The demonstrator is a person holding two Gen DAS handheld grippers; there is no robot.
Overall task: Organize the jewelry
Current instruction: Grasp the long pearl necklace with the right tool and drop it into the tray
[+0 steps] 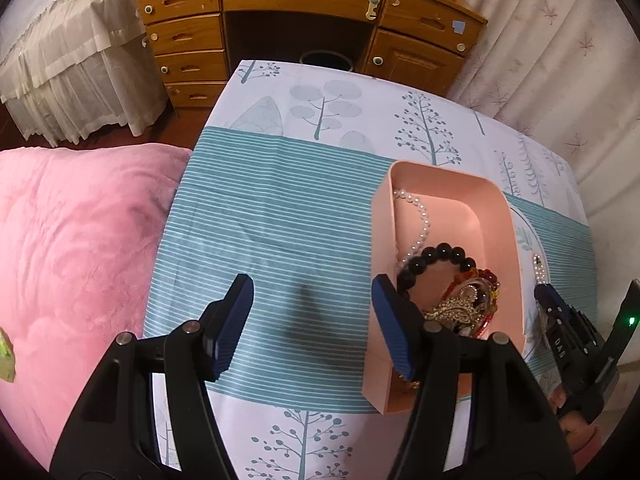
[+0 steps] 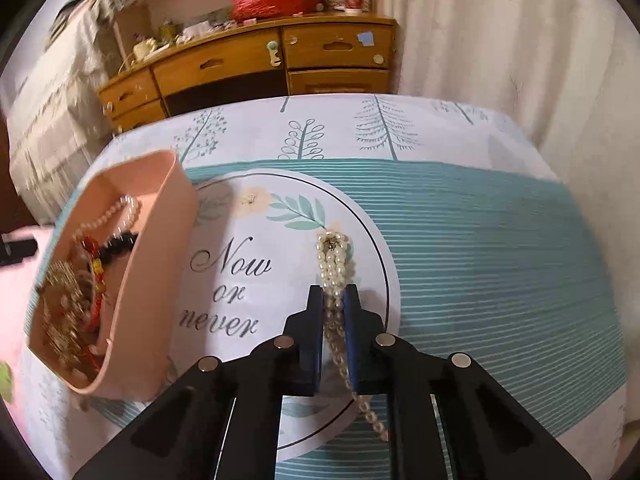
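A pink box (image 1: 502, 216) stands on the printed cloth and holds a white pearl string (image 1: 420, 216), a black bead bracelet (image 1: 436, 256), red beads and gold pieces (image 1: 460, 308). My left gripper (image 1: 312, 324) is open and empty, its right finger beside the box's left wall. My right gripper (image 2: 334, 300) is shut on a pearl necklace (image 2: 334, 256), which lies on the cloth's round "Now or never" print, right of the box (image 2: 160, 264). The right gripper also shows in the left wrist view (image 1: 560, 316), right of the box.
A pink quilt (image 1: 72, 260) lies left of the cloth. A wooden desk with drawers (image 1: 304, 32) stands beyond the far edge, with a bin under it. Curtains (image 2: 500, 60) hang at the right.
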